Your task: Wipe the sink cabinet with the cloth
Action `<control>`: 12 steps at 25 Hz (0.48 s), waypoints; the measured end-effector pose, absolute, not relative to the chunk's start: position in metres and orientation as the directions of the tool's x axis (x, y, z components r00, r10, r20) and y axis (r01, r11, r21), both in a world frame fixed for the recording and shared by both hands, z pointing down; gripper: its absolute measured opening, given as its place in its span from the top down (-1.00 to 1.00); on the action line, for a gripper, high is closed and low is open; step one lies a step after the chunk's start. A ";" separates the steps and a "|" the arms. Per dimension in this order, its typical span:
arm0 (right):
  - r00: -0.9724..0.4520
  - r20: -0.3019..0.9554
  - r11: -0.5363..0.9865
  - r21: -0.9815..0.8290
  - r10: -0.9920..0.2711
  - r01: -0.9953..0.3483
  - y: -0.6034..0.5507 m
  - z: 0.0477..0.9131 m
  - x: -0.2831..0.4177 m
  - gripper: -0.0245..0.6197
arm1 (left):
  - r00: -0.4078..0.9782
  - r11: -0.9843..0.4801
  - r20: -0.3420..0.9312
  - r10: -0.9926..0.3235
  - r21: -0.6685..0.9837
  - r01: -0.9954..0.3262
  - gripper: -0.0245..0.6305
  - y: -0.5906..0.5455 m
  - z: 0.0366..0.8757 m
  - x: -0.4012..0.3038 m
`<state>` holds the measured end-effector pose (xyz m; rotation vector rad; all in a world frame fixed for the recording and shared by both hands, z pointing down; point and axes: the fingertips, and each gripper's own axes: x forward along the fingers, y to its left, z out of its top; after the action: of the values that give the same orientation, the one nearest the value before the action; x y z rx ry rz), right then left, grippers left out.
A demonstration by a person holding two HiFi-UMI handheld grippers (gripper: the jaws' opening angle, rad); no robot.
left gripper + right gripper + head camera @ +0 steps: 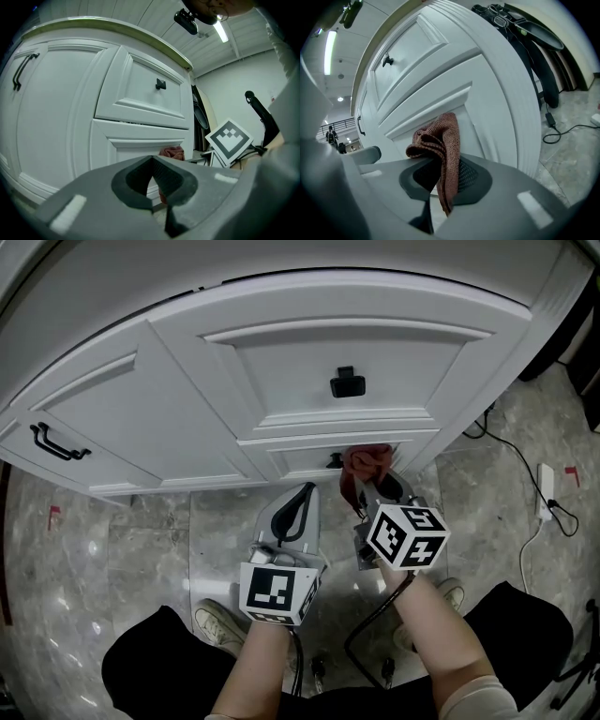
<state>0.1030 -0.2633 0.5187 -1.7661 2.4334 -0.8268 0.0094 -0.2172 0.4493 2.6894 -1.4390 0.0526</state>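
The white sink cabinet [309, 362] fills the top of the head view, with its curved front facing me. A reddish-brown cloth [366, 463] is pressed against the lower drawer front, and my right gripper [372, 486] is shut on it. In the right gripper view the cloth [440, 143] hangs bunched between the jaws of the right gripper [440, 180], right up against the cabinet [440, 70]. My left gripper [300, 502] hovers just left of it, shut and holding nothing. In the left gripper view the left gripper [152, 187] points at the cabinet [70, 117], and the cloth [172, 152] shows beyond its jaws.
A black knob [347, 383] sits on the upper drawer and a black handle [56, 442] on the left door. A white power strip with cables [545, 493] lies on the marble floor at right. The person's shoes [220, 624] stand below. Dark items [534, 37] lean on the wall.
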 end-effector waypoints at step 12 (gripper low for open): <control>-0.236 0.300 0.151 -0.280 -0.924 -0.948 -0.258 0.502 0.153 0.68 | 0.596 -0.590 0.068 -0.800 0.090 -0.803 0.93 -0.222 0.455 0.047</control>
<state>0.1534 -0.2575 0.5021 -1.9763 2.4258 -0.6659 0.0472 -0.2222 0.4545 2.7056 -1.3644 0.0301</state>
